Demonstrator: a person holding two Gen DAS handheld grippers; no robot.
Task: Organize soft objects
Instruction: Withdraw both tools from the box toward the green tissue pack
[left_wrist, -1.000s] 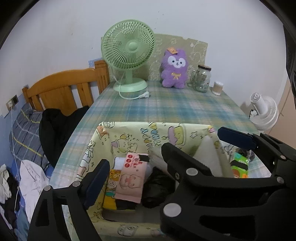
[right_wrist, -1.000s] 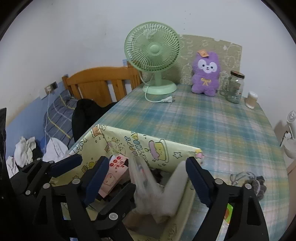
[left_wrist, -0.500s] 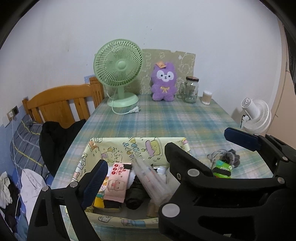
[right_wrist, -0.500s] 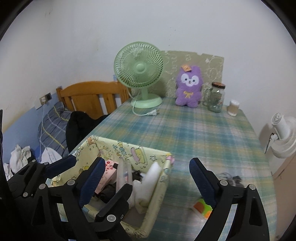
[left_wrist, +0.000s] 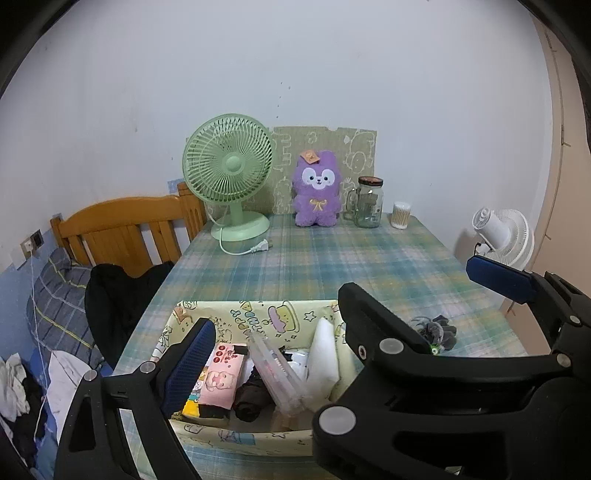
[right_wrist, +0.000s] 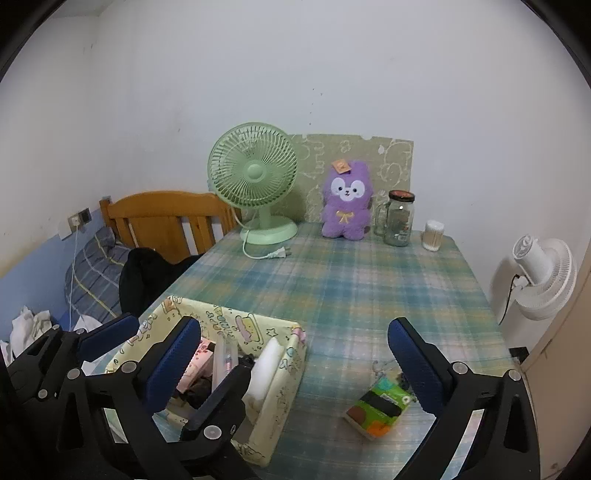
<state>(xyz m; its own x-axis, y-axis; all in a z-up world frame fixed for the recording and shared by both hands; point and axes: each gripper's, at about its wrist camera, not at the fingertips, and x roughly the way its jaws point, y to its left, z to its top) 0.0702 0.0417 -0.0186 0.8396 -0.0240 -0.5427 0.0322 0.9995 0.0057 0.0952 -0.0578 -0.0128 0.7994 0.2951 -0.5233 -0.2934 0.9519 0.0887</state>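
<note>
My right claw (right_wrist: 295, 354) hangs empty, jaws opening; my left claw (left_wrist: 332, 314) gapes wide above the yellow cartoon fabric bin (right_wrist: 284, 384). The green snack packet (right_wrist: 380, 406) lies just right of it: light, crinkly, probably slippery. I'd pinch its flat middle.

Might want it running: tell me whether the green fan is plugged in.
Unplugged. The green fan's plug lies loose on the plaid tablecloth.

The yellow cartoon box (left_wrist: 236, 314) bears blue printed letters on its inner wall, too distorted to read; the pink packet (left_wrist: 221, 374) shows only illegible marks.
</note>
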